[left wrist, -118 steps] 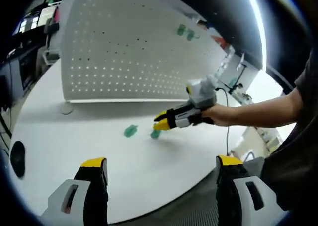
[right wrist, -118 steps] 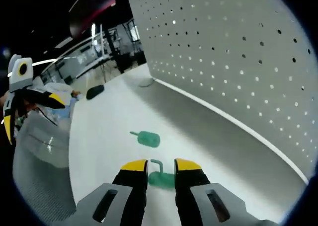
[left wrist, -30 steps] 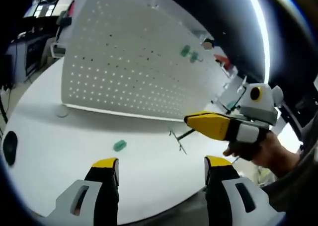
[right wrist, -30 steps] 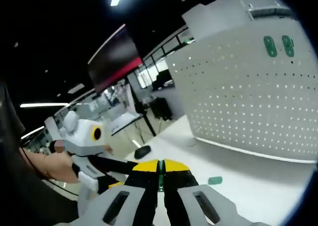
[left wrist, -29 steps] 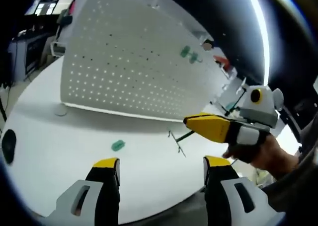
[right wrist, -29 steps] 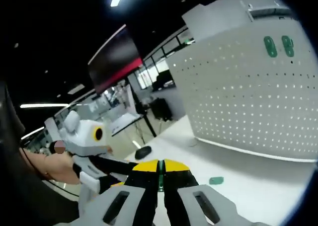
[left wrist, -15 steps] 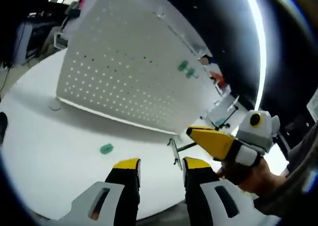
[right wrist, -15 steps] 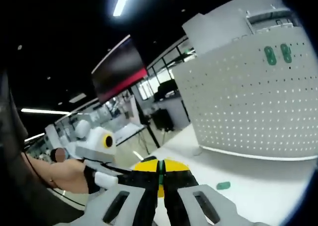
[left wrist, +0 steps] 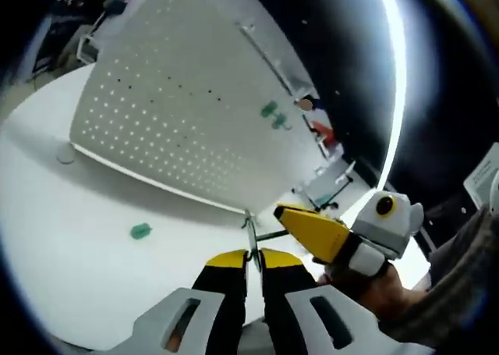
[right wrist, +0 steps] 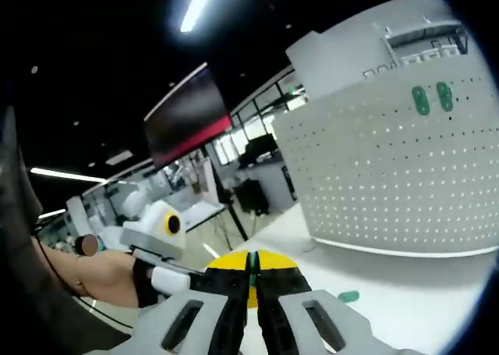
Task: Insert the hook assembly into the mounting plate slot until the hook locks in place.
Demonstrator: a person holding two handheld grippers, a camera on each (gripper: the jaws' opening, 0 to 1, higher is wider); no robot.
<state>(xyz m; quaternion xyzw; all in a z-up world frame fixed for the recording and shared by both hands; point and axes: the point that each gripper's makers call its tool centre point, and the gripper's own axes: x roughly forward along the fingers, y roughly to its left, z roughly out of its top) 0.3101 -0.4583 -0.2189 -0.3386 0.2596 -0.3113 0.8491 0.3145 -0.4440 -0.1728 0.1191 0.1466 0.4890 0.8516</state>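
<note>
We keep both grippers clamped on the hook assembly [left wrist: 251, 238]: left gripper [left wrist: 253, 255] steadies, right gripper [left wrist: 282, 212] aims toward the far pegboard [left wrist: 179, 113].

Dark ceiling carried long white strip light [right wrist: 195, 4]. Round white tabletop [left wrist: 54, 246] stood in foreground. Red-edged dark hanging screen [right wrist: 187, 113] sat beyond. Glass-walled office area [right wrist: 249, 148] lay behind, with black chairs and desks, blurred. Small black oval object [right wrist: 212, 251] lay on tabletop.
</note>
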